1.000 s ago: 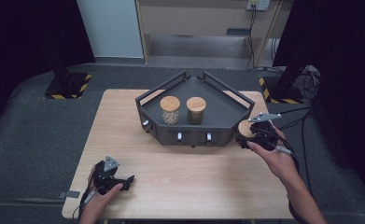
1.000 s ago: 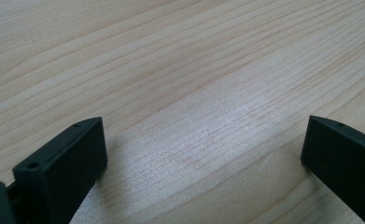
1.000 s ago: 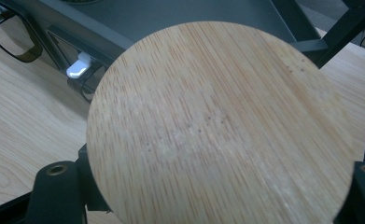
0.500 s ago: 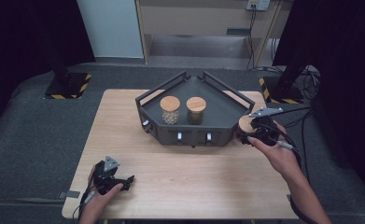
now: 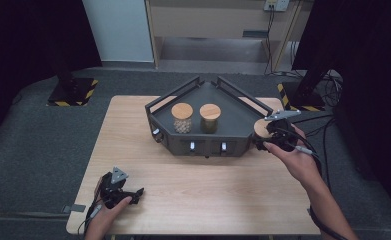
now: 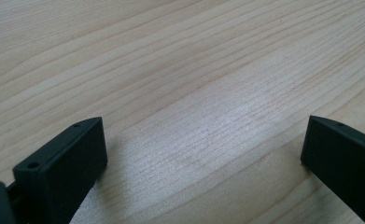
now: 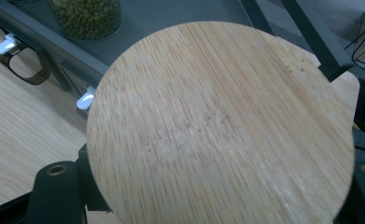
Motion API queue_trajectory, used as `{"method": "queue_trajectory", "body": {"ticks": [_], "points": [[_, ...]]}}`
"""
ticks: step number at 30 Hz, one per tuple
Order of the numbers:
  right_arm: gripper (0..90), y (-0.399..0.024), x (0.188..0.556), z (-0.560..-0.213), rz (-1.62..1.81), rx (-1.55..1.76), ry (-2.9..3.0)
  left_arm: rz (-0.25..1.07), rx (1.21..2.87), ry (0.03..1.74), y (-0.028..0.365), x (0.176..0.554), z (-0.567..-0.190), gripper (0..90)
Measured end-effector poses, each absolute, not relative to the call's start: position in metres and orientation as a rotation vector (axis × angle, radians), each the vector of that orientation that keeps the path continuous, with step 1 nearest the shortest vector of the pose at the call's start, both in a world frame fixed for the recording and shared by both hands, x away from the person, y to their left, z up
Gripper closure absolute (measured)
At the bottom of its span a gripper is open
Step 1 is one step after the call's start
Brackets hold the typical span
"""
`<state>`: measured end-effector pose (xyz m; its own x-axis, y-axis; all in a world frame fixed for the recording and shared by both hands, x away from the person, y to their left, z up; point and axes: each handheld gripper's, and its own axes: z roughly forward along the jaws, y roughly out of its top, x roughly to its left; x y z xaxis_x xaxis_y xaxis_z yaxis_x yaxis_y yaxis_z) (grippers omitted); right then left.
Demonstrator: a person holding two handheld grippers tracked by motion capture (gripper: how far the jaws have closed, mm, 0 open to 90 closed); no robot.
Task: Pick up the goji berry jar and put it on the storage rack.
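We are holding a jar (image 5: pixel 263 129) with our right gripper (image 5: pixel 270 137), jaws squeezing it; its wooden lid (image 7: pixel 217 126) is facing up, probably standing straight. Our left gripper (image 6: pixel 203 154) is resting wide open, holding nothing.

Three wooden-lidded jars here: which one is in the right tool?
The jar at the rack's right edge, clamped by the right tool. The other two jars stand side by side inside the rack.

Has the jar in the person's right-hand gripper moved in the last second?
Yes. The jar, clamped in the right gripper, has risen and shifted slightly toward the dark tray, now level with its right rim.
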<state>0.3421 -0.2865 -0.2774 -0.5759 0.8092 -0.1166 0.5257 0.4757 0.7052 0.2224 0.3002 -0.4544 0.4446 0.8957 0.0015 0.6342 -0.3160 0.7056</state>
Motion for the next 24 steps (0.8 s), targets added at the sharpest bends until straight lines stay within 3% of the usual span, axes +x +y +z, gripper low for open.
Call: {"method": "queue_trajectory", "body": {"ticks": [24], "points": [[26.4, -0.266, 0.364, -0.26, 0.885, 1.092, 2.29, 0.53, 2.061, 1.277, 0.3, 0.222, -0.454, 0.0]]}}
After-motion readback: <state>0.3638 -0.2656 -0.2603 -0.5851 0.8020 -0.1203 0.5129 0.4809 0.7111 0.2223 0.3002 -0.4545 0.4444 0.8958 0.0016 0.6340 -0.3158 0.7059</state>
